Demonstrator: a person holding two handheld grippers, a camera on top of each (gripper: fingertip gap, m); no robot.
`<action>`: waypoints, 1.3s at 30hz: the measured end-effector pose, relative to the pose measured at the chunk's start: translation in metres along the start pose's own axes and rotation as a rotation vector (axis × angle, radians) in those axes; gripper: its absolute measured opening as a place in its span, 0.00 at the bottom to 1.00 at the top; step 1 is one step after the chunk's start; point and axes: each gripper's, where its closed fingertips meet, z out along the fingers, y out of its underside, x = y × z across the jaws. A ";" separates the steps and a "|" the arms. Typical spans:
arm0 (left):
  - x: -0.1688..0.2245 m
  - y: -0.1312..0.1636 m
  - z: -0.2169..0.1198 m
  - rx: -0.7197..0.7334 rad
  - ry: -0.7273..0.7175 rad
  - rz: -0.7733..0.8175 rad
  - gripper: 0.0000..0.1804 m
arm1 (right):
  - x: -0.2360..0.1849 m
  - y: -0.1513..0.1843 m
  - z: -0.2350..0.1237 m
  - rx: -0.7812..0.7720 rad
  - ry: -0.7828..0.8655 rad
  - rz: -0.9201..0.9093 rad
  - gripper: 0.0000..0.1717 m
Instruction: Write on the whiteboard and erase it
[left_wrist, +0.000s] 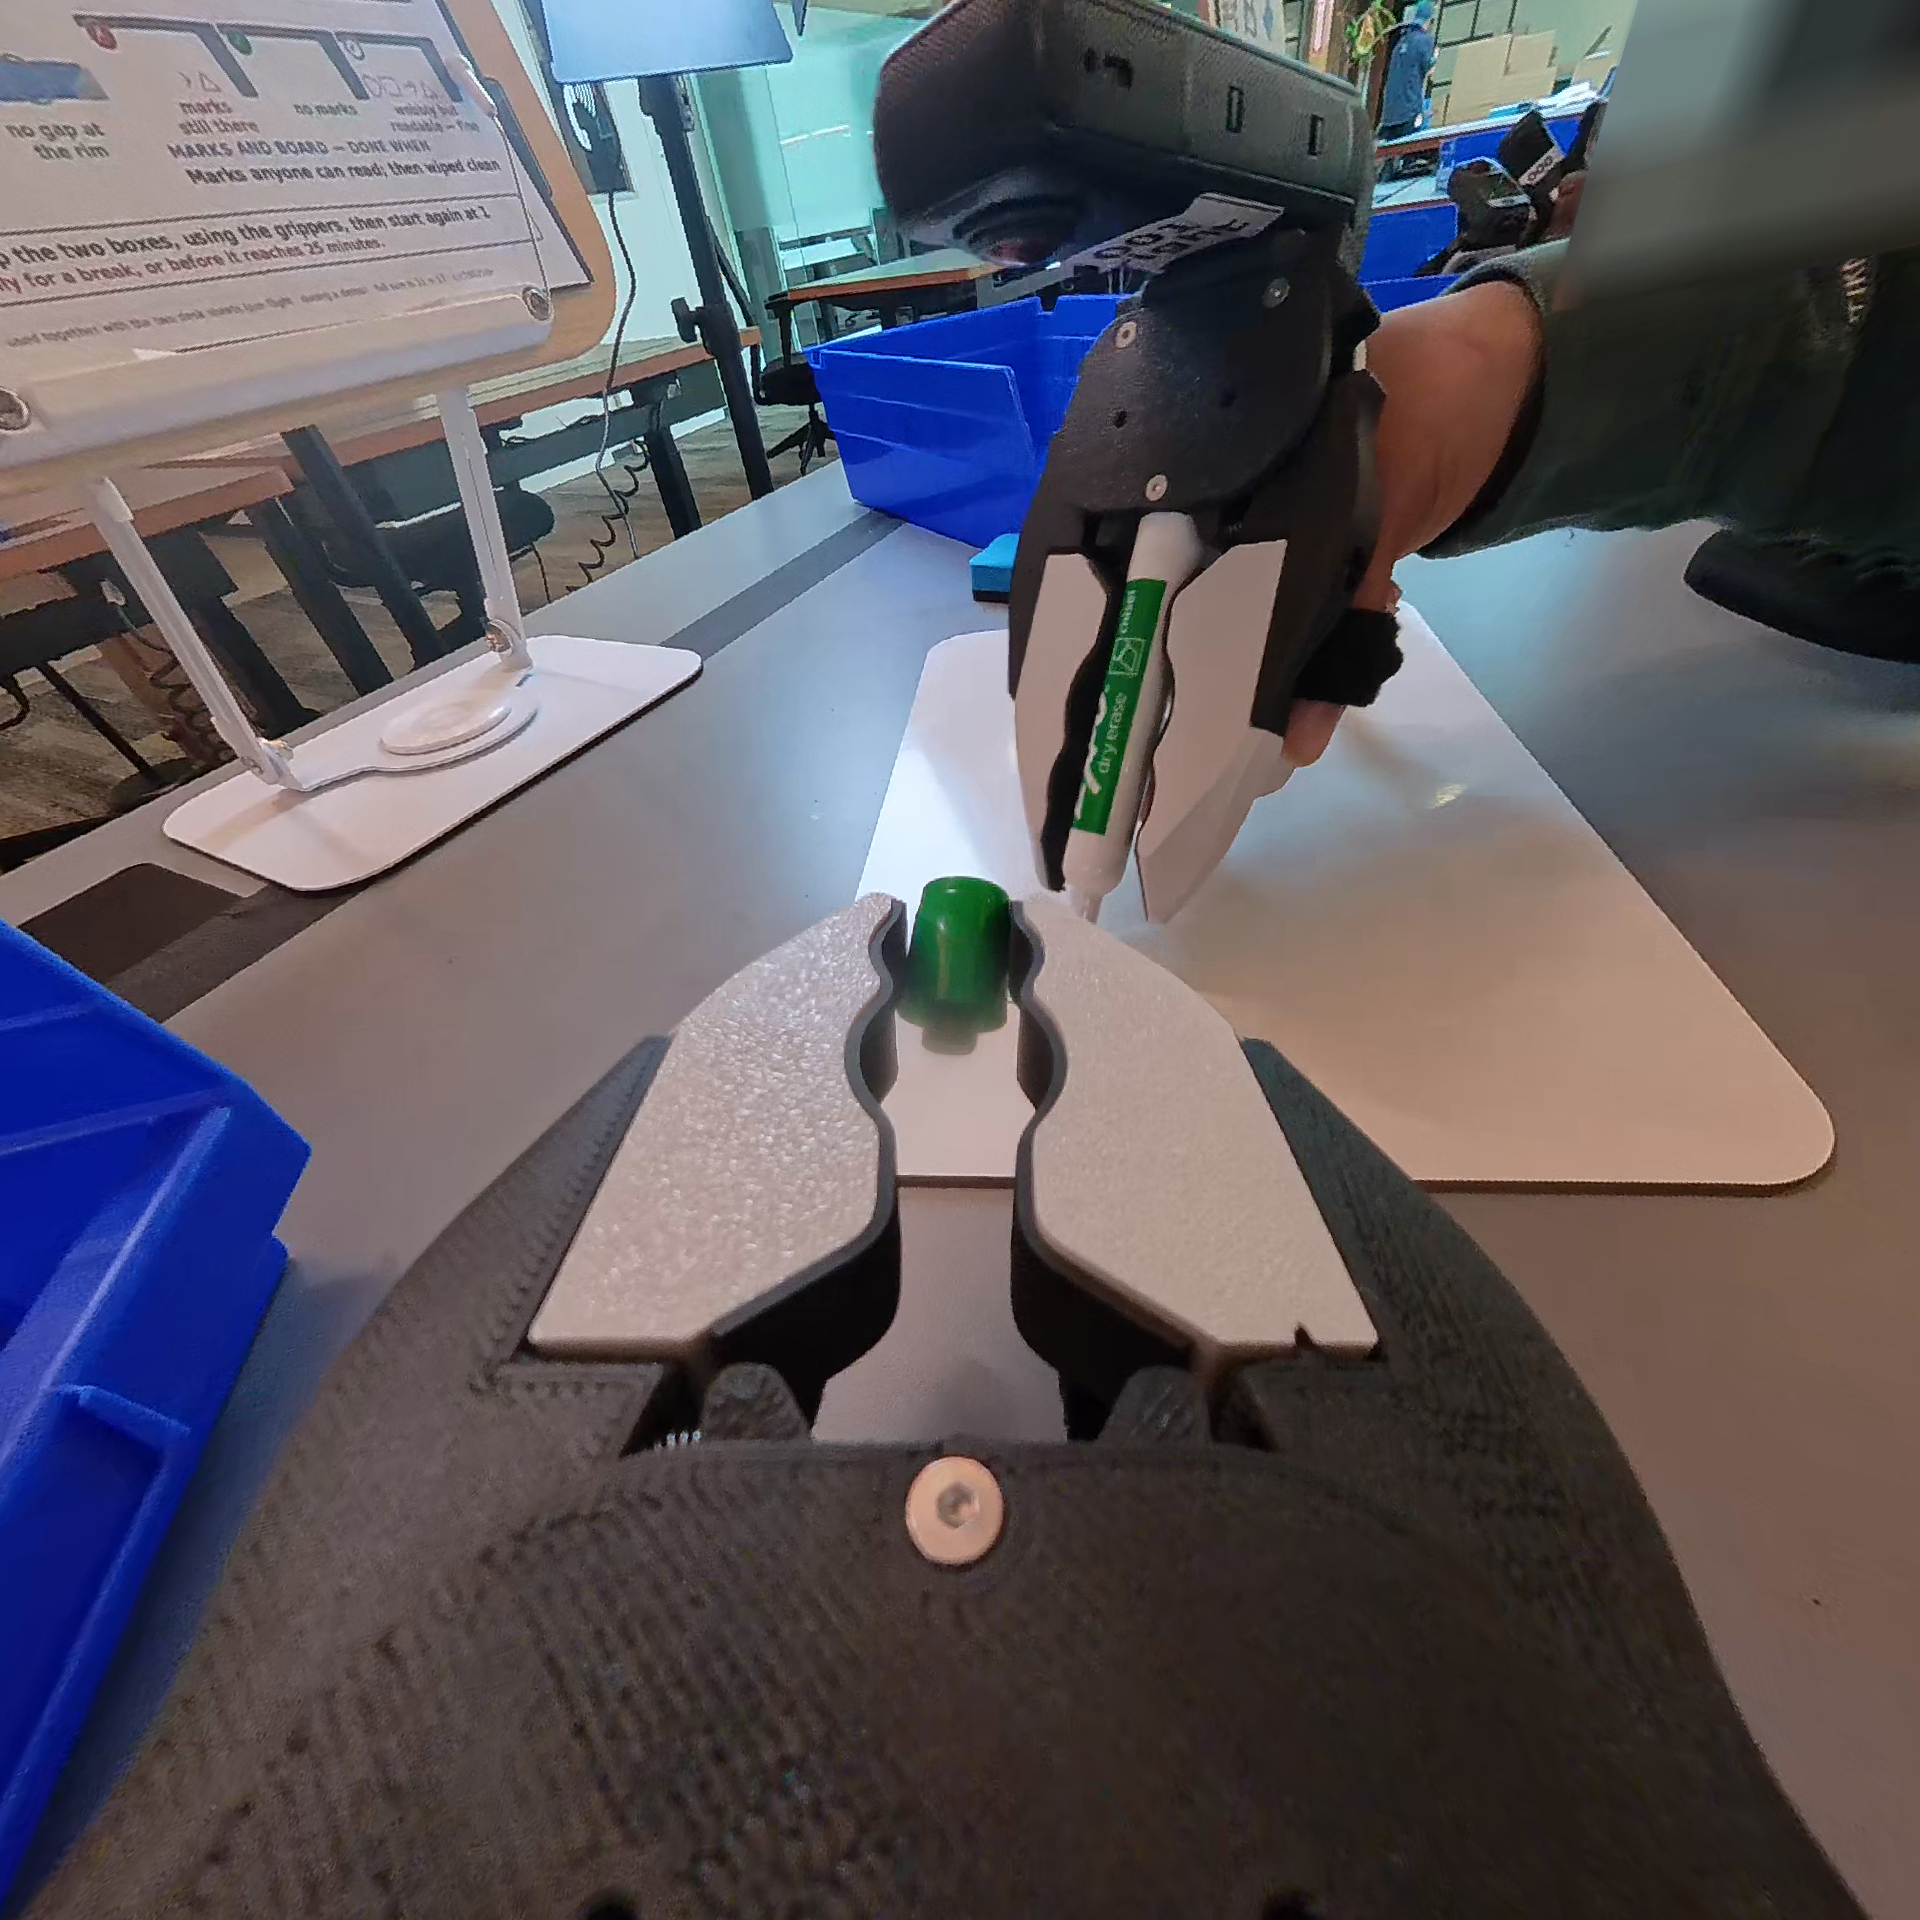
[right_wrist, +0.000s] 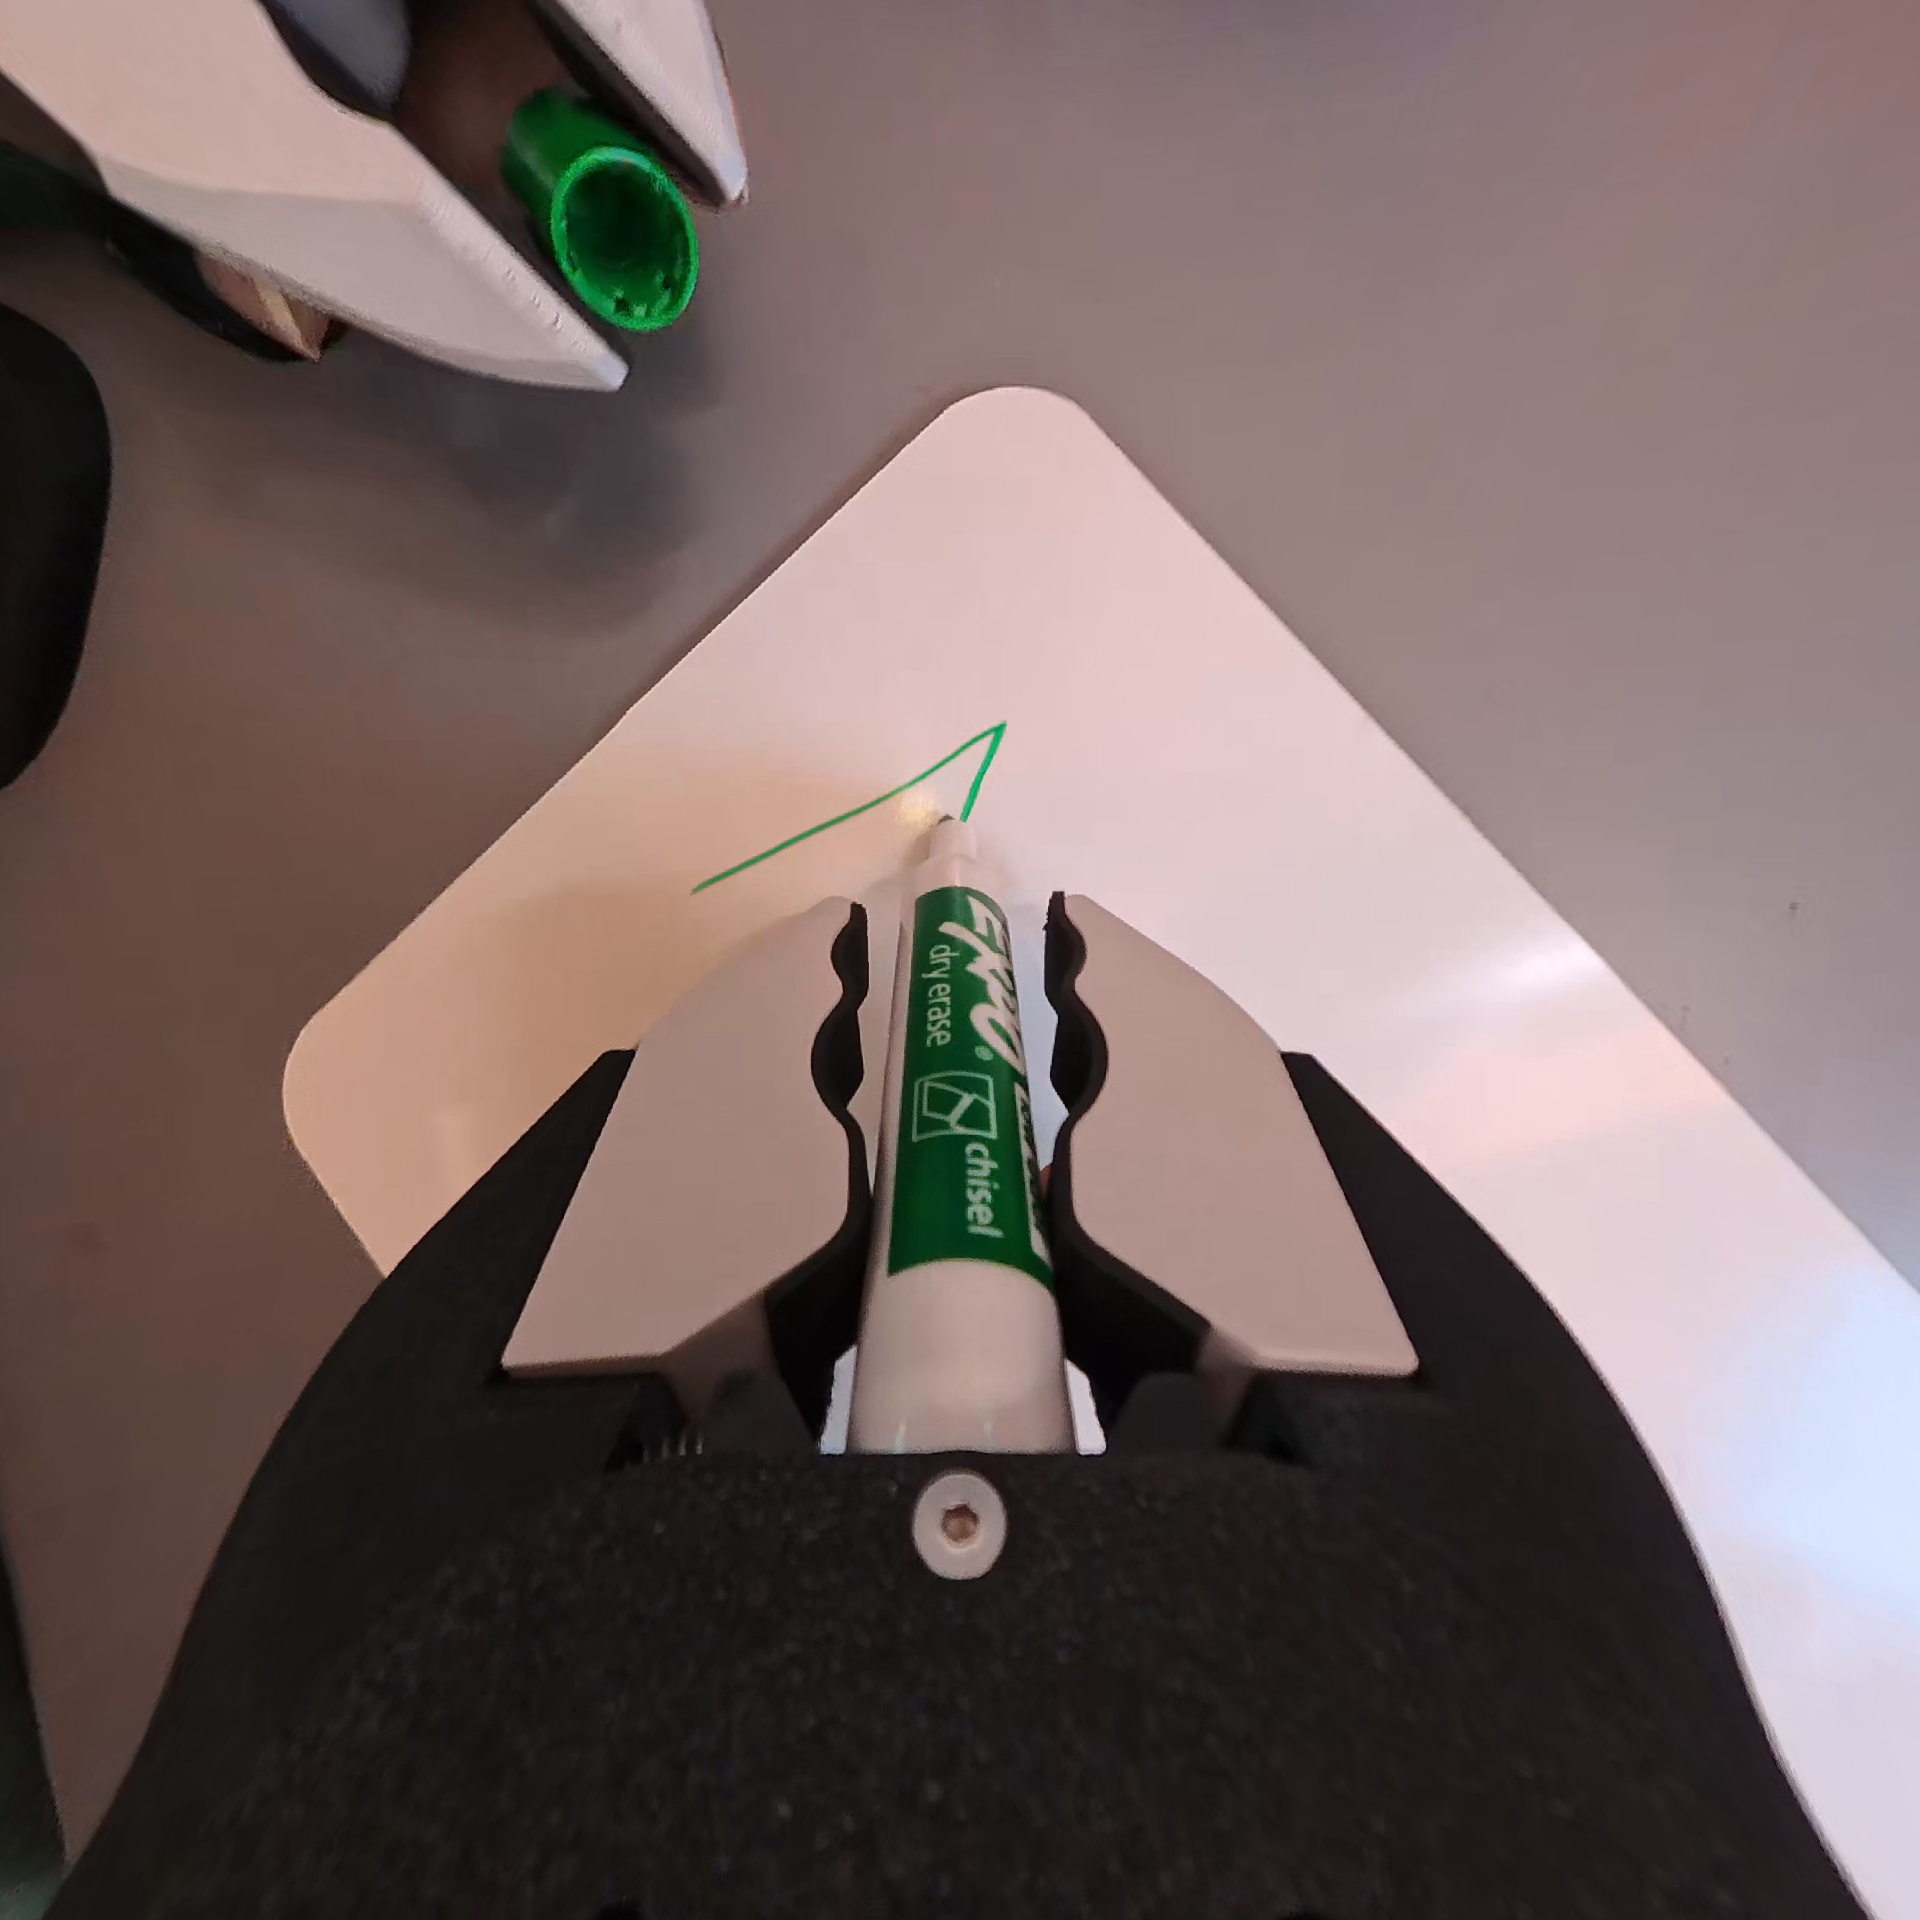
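Two green strokes (right_wrist: 914, 805) already meet at a sharp point on the whiteboard (right_wrist: 1247, 831), near the corner of the board that lies closest to the left gripper, so the writing step is under way and the erasing has not begun. The right gripper (right_wrist: 951, 914) has its fingers clamped on the barrel of the green-and-white marker (right_wrist: 961, 1122), which runs lengthwise between them with its tip touching the board at the end of the shorter stroke. The left gripper (left_wrist: 956, 935) is closed on the green cap (left_wrist: 954, 961), held just beside that same corner and off the drawing.

By the look of it, the figure is an unfinished triangle: the next move calls for drawing the tip back toward the free end of the longer stroke with steady contact, without the marker slipping in the grip. After that, the cap has to go back on and the blue eraser (left_wrist: 995, 566), lying on the table (left_wrist: 623, 883) beyond the far edge of the board, has to be picked up.
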 end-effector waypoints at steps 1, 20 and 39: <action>0.000 0.000 0.000 0.000 0.000 0.000 0.10 | -0.001 0.003 -0.002 -0.001 0.001 0.000 0.20; 0.001 -0.001 0.000 0.004 0.004 0.004 0.10 | -0.019 0.009 -0.015 0.027 -0.002 -0.013 0.20; 0.001 -0.001 0.001 0.002 0.007 0.004 0.10 | -0.025 0.002 0.005 -0.012 -0.042 -0.047 0.21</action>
